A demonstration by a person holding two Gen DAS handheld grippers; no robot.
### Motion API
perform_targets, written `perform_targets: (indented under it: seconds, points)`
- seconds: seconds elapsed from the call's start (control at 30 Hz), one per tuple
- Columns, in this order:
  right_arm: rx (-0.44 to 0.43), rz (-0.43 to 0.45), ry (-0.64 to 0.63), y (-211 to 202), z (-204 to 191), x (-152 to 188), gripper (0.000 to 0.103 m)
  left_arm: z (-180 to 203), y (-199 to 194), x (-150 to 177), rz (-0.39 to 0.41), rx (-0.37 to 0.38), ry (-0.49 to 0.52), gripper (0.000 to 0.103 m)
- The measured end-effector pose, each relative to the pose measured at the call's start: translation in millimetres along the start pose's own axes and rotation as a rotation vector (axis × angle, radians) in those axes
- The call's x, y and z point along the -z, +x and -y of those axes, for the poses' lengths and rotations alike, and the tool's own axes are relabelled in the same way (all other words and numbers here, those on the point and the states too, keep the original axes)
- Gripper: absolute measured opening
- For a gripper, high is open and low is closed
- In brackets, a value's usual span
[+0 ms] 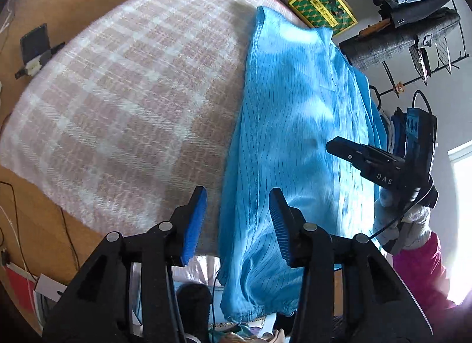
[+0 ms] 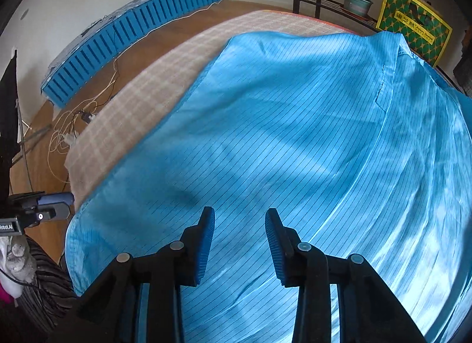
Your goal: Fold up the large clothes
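Nearest my lens, my left gripper (image 1: 237, 220) hangs with its blue pads spread apart and nothing between them, straddling the left hem of the blue pinstriped garment (image 1: 295, 124). That garment lies spread over the checked blanket (image 1: 124, 101), its near end drooping off the edge. Further right, my right gripper (image 2: 239, 242) hovers over the cloth, jaws likewise parted and empty.

Left hand-held gripper (image 1: 237, 195) agape, right hand-held gripper (image 2: 239, 216) too — both empty
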State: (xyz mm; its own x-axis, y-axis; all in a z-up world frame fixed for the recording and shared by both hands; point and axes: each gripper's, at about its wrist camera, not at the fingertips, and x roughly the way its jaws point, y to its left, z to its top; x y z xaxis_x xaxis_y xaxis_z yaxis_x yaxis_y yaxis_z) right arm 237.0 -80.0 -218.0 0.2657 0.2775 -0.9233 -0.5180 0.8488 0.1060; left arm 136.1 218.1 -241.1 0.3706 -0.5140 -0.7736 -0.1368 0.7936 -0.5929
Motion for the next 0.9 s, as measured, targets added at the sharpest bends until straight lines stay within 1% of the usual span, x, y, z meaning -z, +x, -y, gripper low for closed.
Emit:
perform_targets:
  seconds: [0.1,0.13,0.2,0.23,0.27,0.3,0.37,0.43,0.5,0.57,0.6,0.67,0.73,0.9]
  points:
    - [0.020,-0.017,0.012,10.0,2.6,1.5,0.036,-2.2,21.3,-8.2,-0.049,0.025,-0.052,0.044]
    - [0.020,-0.010,0.018,10.9,3.5,2.1,0.036,-1.2,23.0,-11.0,-0.034,0.027,-0.058,0.045]
    - [0.014,0.002,0.035,10.1,4.3,1.5,0.036,2.3,26.2,-16.9,-0.030,0.029,-0.052,0.045]
    - [0.010,0.005,0.045,10.0,5.9,3.1,0.036,3.4,28.3,-18.8,-0.027,0.037,-0.055,0.032]
    - [0.007,0.009,0.052,9.7,6.7,4.6,0.037,5.4,33.6,-20.4,-0.049,0.038,-0.052,0.000]
    - [0.007,0.008,0.050,9.4,6.3,4.4,0.037,8.6,37.7,-21.4,-0.056,0.032,-0.045,0.000]
    - [-0.010,-0.011,0.048,8.0,9.4,4.1,0.037,18.4,35.1,-18.6,-0.024,0.004,0.000,0.000]
    - [-0.074,-0.029,0.105,3.1,17.2,-1.1,0.037,30.4,25.3,-16.4,0.025,-0.004,0.053,0.000]
    - [-0.129,-0.008,0.166,-7.4,25.7,-10.1,0.046,40.2,19.0,-15.1,0.062,-0.018,0.096,0.000]
    - [-0.157,0.018,0.201,-18.2,30.1,-24.1,0.060,49.3,14.5,-12.9,0.090,-0.034,0.129,0.000]
    - [-0.169,0.027,0.214,-22.3,30.5,-32.3,0.062,53.9,13.9,-11.4,0.099,-0.042,0.145,0.000]
    - [-0.188,0.033,0.223,-26.9,26.3,-49.5,0.062,61.1,14.7,-8.7,0.108,-0.053,0.170,0.000]
    - [-0.197,0.017,0.215,-24.6,16.9,-66.7,0.062,67.4,17.0,-7.3,0.112,-0.066,0.190,0.000]
    - [-0.194,-0.032,0.186,-2.1,-14.7,-98.1,0.062,70.2,17.2,-6.4,0.113,-0.072,0.200,0.000]
